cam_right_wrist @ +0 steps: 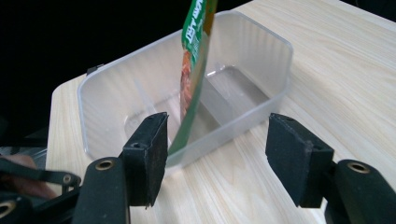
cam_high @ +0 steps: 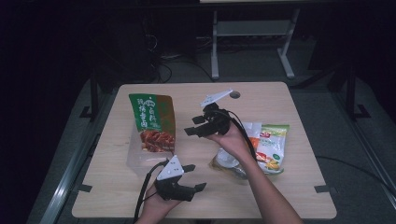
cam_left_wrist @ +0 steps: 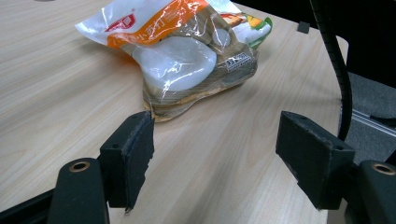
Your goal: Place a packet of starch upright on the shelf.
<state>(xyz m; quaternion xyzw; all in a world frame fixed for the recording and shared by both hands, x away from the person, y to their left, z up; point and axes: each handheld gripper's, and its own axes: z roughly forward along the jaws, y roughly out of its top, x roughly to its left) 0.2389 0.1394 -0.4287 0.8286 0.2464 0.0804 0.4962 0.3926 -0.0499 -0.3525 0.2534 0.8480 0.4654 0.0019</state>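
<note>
A green snack pouch (cam_high: 152, 119) stands upright in a clear plastic container (cam_high: 138, 161) at the table's left middle. In the right gripper view the pouch (cam_right_wrist: 192, 70) shows edge-on inside the container (cam_right_wrist: 275, 51). My right gripper (cam_high: 192, 126) hovers just right of the pouch, aimed at it; its jaws (cam_right_wrist: 217, 135) are open and hold nothing. My left gripper (cam_high: 195, 177) rests near the front edge, open and empty (cam_left_wrist: 217, 140), and faces a pile of clear snack bags (cam_left_wrist: 182, 51) a short way off.
The snack bags (cam_high: 268, 147), orange, white and green, lie at the right of the wooden table (cam_high: 289, 186), partly under the right forearm. A small round hole (cam_high: 235, 94) sits near the far edge. Black cables trail from both grippers.
</note>
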